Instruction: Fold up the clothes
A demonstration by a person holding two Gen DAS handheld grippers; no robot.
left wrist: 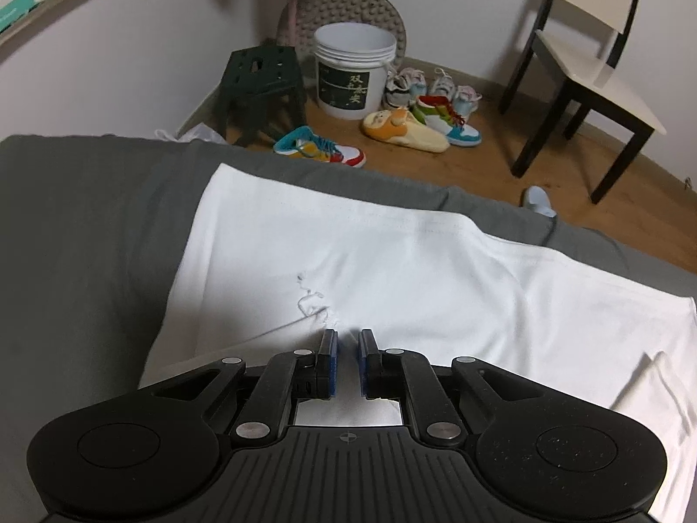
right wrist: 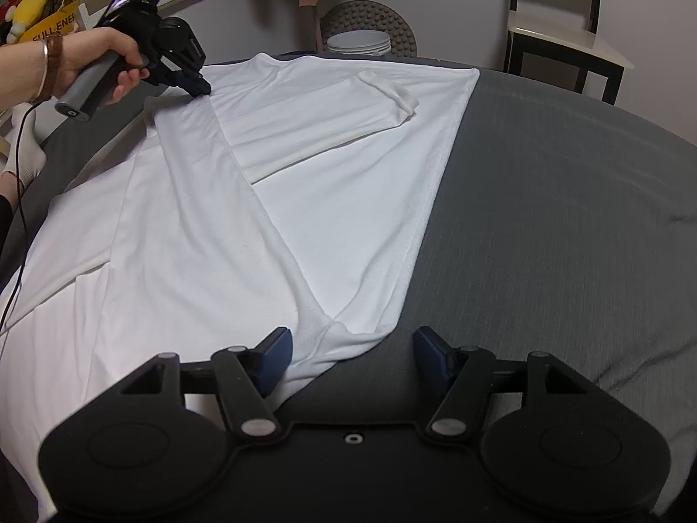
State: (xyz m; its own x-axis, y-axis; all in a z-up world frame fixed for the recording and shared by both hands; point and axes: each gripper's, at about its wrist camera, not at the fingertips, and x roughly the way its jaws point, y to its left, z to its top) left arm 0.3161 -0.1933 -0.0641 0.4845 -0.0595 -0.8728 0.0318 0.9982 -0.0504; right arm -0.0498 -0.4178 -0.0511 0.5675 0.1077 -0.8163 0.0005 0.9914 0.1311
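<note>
A white shirt point(left wrist: 414, 253) point(right wrist: 196, 239) lies spread on a grey bed cover point(left wrist: 87, 218) point(right wrist: 544, 218), one sleeve point(right wrist: 383, 100) folded in across it. My left gripper point(left wrist: 347, 333) is shut on a bunched bit of the shirt, near its far left edge in the right wrist view, where a hand point(right wrist: 100, 56) holds the left gripper point(right wrist: 201, 87). A raised crease point(right wrist: 261, 218) runs from there to the shirt's near corner. My right gripper point(right wrist: 353, 335) stands open, its fingers on either side of that corner and low over the bed.
Beyond the bed's far edge on the wooden floor stand a white bucket point(left wrist: 353, 74), a dark green stool point(left wrist: 261, 83), several colourful shoes point(left wrist: 318, 146) and a yellow slipper point(left wrist: 405, 130). A black-and-white chair point(left wrist: 588, 78) point(right wrist: 562, 39) stands at the right. A cable point(right wrist: 17, 200) hangs at the left.
</note>
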